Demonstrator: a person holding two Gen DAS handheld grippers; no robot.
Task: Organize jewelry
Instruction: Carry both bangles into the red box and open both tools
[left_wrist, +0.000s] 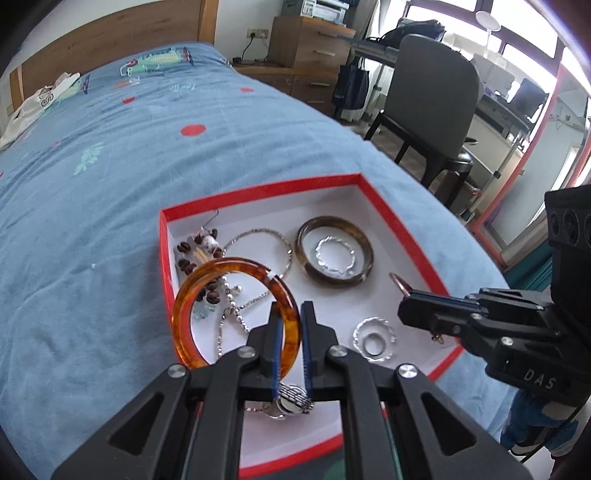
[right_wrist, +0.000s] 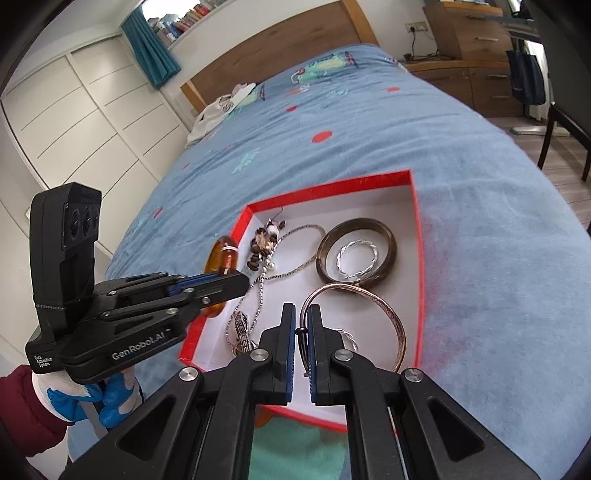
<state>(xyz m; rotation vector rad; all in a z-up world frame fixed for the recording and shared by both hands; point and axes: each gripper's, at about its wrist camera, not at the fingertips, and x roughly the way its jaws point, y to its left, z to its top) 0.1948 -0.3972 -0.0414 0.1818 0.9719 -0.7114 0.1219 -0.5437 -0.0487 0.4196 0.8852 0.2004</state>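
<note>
A red box (left_wrist: 258, 192) with a white inside lies on the blue bed; it also shows in the right wrist view (right_wrist: 419, 236). My left gripper (left_wrist: 291, 314) is shut on an amber bangle (left_wrist: 207, 280) and holds it upright above the box's left side. My right gripper (right_wrist: 301, 314) is shut on a thin copper bangle (right_wrist: 391, 317) above the box's right side. In the box lie a dark brown bangle (left_wrist: 364, 247), twisted silver rings (left_wrist: 373, 336), a silver chain (left_wrist: 258, 236), a bead bracelet (left_wrist: 192, 262) and a watch (left_wrist: 293, 404).
The blue bedspread (left_wrist: 129, 166) spreads to the left and behind the box. A grey chair (left_wrist: 432, 96) and a desk stand right of the bed. A white garment (left_wrist: 33, 103) lies near the wooden headboard.
</note>
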